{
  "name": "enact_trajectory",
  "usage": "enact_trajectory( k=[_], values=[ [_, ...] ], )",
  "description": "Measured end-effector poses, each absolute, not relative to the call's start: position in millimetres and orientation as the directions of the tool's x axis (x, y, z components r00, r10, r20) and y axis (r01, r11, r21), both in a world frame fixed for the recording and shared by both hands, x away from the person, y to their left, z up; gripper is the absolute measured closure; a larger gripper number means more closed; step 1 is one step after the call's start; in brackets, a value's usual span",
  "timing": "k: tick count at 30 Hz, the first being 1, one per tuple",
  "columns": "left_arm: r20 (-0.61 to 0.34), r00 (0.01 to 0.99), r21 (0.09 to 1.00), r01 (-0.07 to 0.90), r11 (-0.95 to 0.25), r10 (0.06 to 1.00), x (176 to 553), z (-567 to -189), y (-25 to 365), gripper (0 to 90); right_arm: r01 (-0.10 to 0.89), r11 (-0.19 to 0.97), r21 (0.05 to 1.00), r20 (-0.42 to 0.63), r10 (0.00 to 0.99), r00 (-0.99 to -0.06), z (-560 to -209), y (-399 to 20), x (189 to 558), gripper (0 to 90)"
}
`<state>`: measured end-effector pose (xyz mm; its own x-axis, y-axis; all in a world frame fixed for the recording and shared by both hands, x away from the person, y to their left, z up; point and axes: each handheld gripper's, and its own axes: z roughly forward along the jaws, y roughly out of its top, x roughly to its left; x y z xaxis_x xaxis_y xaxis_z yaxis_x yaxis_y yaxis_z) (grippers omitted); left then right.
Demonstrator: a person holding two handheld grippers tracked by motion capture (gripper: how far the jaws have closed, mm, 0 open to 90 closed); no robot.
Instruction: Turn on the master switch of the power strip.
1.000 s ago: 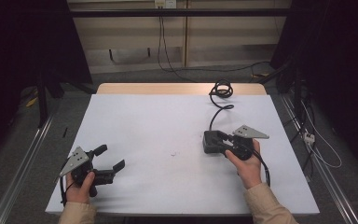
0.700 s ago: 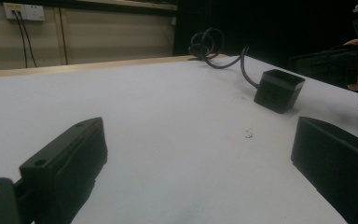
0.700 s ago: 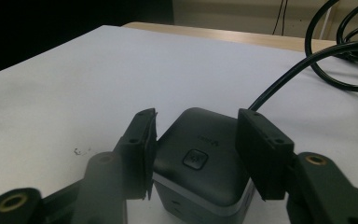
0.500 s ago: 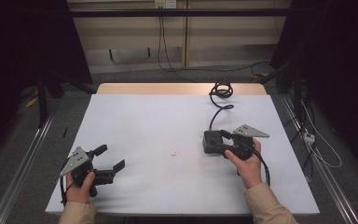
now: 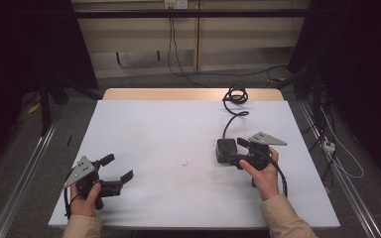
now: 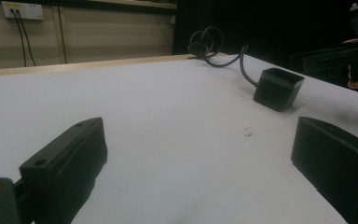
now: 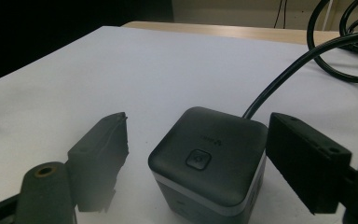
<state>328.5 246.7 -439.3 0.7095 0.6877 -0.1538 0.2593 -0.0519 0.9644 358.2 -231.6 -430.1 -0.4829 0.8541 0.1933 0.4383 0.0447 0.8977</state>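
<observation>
A black cube-shaped device (image 5: 223, 149) with a button on top (image 7: 198, 160) sits on the white table (image 5: 168, 134), right of centre. Its black cable (image 5: 235, 94) runs to a coil at the far edge. My right gripper (image 5: 235, 151) is open, its jaws standing on either side of the cube (image 7: 223, 140) with a gap at each side. At the near left, my left gripper (image 5: 117, 167) is also open and holds nothing. In the left gripper view the cube (image 6: 278, 87) lies ahead to the right, with the right gripper (image 6: 354, 56) behind it.
The coiled cable (image 6: 207, 43) lies near the table's wooden far edge (image 5: 178, 94). A small dark speck (image 5: 184, 163) marks the table's middle. Metal rails (image 5: 25, 173) run along the floor on both sides, and loose cables (image 5: 337, 153) lie at the right.
</observation>
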Motion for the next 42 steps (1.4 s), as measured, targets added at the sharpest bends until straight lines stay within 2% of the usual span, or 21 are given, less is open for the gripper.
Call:
enact_trajectory(
  k=[10, 42],
  values=[
    [-0.153, 0.710, 0.965, 0.259, -0.053, 0.687, 329, -439, 246, 3.0, 0.444, 0.057, 0.894, 0.194, 0.845, -0.499, -428, -232, 355, 13.3],
    [-0.148, 0.715, 0.964, 0.260, -0.063, 0.684, 330, -439, 243, 3.0, 0.437, 0.086, 0.895, 0.195, 0.807, -0.558, -428, -246, 325, 11.7]
  ],
)
